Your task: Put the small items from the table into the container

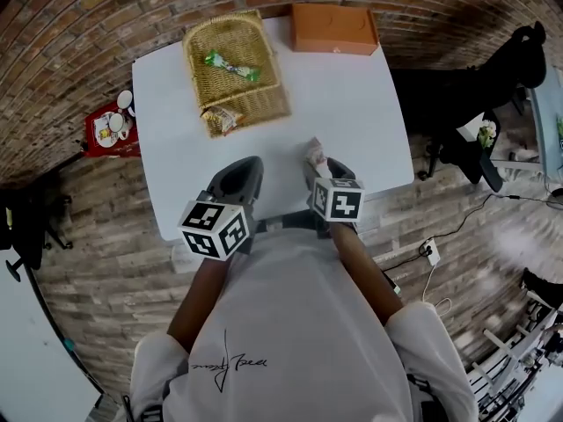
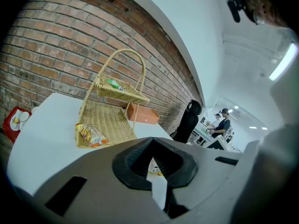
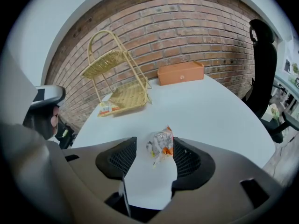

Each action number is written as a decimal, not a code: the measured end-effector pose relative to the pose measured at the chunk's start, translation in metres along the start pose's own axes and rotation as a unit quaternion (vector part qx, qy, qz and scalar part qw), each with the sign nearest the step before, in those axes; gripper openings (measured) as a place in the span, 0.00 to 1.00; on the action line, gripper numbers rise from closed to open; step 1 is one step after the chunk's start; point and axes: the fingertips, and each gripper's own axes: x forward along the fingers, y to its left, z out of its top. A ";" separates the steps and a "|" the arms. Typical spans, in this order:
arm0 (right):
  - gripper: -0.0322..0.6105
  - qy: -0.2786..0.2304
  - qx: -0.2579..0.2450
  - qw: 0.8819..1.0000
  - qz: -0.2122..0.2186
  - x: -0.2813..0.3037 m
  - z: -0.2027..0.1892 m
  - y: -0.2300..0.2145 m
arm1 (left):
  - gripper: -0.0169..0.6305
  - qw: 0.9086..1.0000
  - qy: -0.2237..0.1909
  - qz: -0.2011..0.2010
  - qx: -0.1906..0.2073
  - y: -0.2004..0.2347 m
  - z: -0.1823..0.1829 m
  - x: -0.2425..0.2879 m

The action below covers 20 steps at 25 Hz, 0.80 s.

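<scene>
My right gripper (image 3: 152,164) is open, jaws well apart and tilted down over the near edge of the white table (image 1: 352,121). Between them lies a small white-and-orange snack packet (image 3: 160,147), crinkled, flat on the tabletop. It sits closer to the pad on the right side of my right gripper view than to the other. It may just brush that pad, but I cannot be sure from here, and neither pad is pressing on it.

My left gripper (image 2: 154,164) is closed with nothing in it. Its jaws meet in front of the camera and leave only a thin slit through which I see a sliver of table. In the head view it rests at the near table edge, just beside the right one.

At the far side of the table stands the two-tier wicker basket (image 1: 264,104) with its arched handle. A green packet (image 1: 231,65) lies on the upper tier. An orange-and-yellow snack bag (image 1: 222,119) lies at the front lip of the lower tier, partly hanging over the edge. Just beside the basket, against the brick wall, sits an orange box (image 1: 334,28). The packet between my right jaws is well apart from the basket, with bare table between them.
</scene>
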 end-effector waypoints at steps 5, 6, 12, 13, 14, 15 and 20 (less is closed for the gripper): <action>0.40 0.015 -0.016 1.000 -0.005 0.009 -0.005 -0.004 | 0.04 1.000 -0.001 0.009 -0.004 0.005 0.001 -0.001; 0.41 0.016 -0.021 1.000 -0.006 0.011 -0.005 -0.004 | 0.04 1.000 -0.002 0.011 -0.005 0.006 0.002 -0.001; 0.42 0.024 -0.052 0.998 -0.022 0.020 -0.005 -0.008 | 0.04 1.000 -0.003 0.019 -0.008 0.011 0.003 -0.001; 0.42 0.026 -0.057 0.998 -0.023 0.021 -0.005 -0.008 | 0.04 1.000 -0.003 0.020 -0.008 0.012 0.004 0.000; 0.43 0.028 -0.061 0.998 -0.022 0.023 -0.006 -0.008 | 0.04 1.000 -0.003 0.021 -0.009 0.012 0.004 0.000; 0.43 0.029 -0.063 0.997 -0.021 0.024 -0.006 -0.008 | 0.04 1.000 -0.004 0.021 -0.010 0.013 0.005 0.001; 0.43 0.033 -0.070 0.997 -0.014 0.029 -0.005 -0.007 | 0.04 1.000 -0.004 0.025 -0.012 0.015 0.006 0.003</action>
